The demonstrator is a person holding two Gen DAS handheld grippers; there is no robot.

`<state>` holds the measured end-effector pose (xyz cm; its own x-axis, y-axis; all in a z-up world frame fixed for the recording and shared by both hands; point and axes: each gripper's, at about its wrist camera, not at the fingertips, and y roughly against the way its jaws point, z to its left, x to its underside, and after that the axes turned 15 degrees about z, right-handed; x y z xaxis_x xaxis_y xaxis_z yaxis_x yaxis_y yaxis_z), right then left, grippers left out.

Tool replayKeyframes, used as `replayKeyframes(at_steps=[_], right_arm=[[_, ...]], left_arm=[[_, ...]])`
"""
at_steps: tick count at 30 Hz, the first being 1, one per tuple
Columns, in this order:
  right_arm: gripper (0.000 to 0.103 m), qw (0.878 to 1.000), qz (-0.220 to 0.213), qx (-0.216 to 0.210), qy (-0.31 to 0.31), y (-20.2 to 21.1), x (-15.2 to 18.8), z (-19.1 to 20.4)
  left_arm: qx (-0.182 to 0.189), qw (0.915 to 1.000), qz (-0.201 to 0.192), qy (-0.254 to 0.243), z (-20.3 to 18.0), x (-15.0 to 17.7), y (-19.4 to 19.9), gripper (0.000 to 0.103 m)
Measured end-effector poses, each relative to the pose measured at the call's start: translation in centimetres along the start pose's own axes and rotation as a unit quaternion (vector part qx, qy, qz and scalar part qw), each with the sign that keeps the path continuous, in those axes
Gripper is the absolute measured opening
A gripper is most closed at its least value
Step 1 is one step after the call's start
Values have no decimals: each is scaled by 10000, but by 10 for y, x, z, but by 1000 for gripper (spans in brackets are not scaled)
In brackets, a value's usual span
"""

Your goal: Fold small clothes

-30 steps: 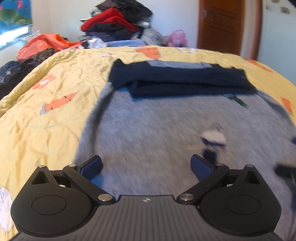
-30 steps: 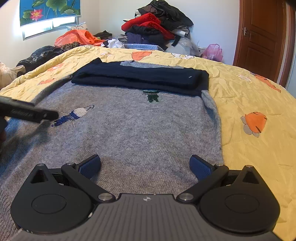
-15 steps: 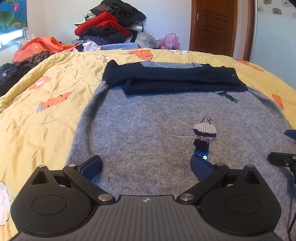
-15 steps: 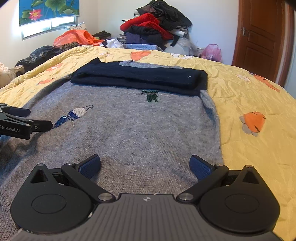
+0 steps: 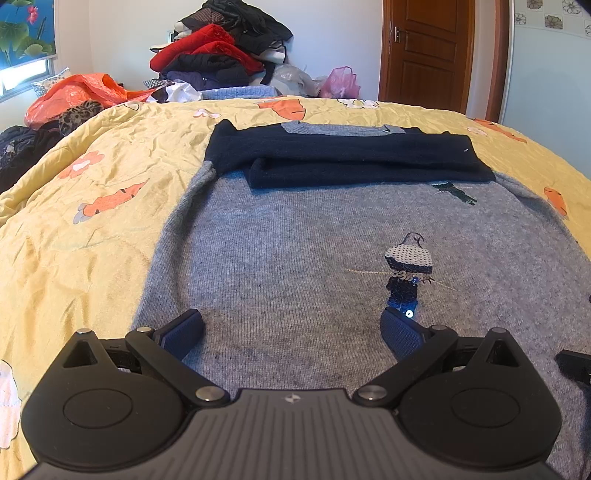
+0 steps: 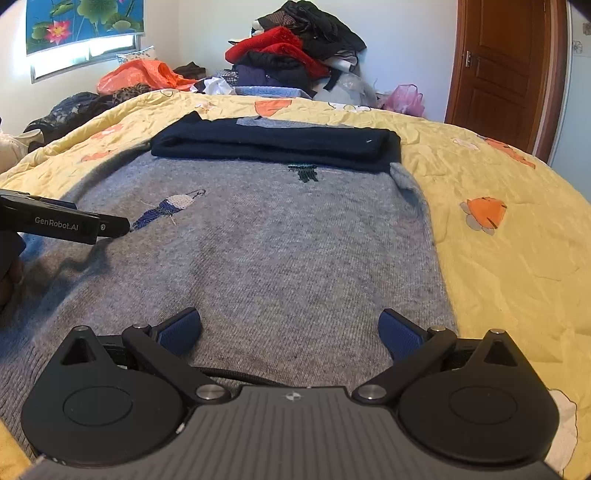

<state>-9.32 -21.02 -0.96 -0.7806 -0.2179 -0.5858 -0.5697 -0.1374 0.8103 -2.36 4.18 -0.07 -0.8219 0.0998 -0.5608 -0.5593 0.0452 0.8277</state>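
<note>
Compared with half a second earlier, both grippers sit slightly lower and nearer over the grey sweater (image 5: 295, 258), and the left gripper reaches further into the right wrist view. Grey sweater: spread flat on a yellow bedspread (image 5: 92, 229) printed with orange flowers; its dark navy sleeves (image 5: 351, 158) are folded across the top edge, far from the cameras. Stitched on the chest are a sequinned bird (image 5: 406, 273) and a small dark green motif (image 6: 303, 172). Left gripper (image 5: 291, 330): fingers spread wide, blue pads (image 5: 183, 332) low over the knit near the sweater's left edge, nothing between them. Right gripper (image 6: 290, 328): fingers likewise spread wide and empty, over the lower right part of the sweater. In the right wrist view the left gripper (image 6: 74, 221) enters from the left edge, its black side printed "GenRobot.AI" in white; no other writing can be read. Background: a pile of clothes (image 6: 295, 51) against the far wall, an orange bag (image 6: 144, 74), a pink bag (image 6: 404, 98), a brown wooden door (image 6: 502, 70) and a lotus picture (image 6: 81, 18) above the window
</note>
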Motion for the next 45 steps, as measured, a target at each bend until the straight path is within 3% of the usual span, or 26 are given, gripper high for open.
replayKeyframes(at_steps=[5, 9, 12, 15, 20, 24, 26, 32, 39, 42, 45], right_arm=[[103, 10000, -15, -31, -8, 0, 0, -1], [103, 10000, -19, -35, -11, 0, 0, -1], [103, 10000, -19, -33, -9, 0, 1, -1], [103, 10000, -20, -30, -12, 0, 1, -1], [103, 10000, 91, -36, -12, 7, 3, 0], [103, 9988, 311, -357, 152, 22, 16, 1], [103, 9984, 359, -247, 352, 27, 25, 6], [103, 9991, -6, -227, 368, 29, 41, 8], [103, 9990, -29, -269, 347, 27, 39, 7], [103, 9990, -29, -269, 346, 27, 39, 7], [103, 9990, -29, -270, 348, 27, 39, 7]], left_arm=[[-289, 9995, 106, 94, -5, 12, 14, 103], [-145, 9997, 174, -109, -9, 30, 27, 103], [-88, 9995, -100, -274, -10, 43, 29, 103], [104, 9999, -31, -101, -4, 40, 25, 103], [95, 9999, -44, -128, -5, 40, 24, 103], [95, 9999, -53, -125, -5, 40, 24, 103], [97, 9999, -53, -127, -5, 40, 24, 103], [93, 9999, -55, -125, -5, 40, 24, 103], [-123, 9999, 35, -81, -11, 43, 32, 103], [-127, 9994, 82, -318, -20, 54, 41, 103], [-202, 9982, -153, -545, -26, 67, 46, 103]])
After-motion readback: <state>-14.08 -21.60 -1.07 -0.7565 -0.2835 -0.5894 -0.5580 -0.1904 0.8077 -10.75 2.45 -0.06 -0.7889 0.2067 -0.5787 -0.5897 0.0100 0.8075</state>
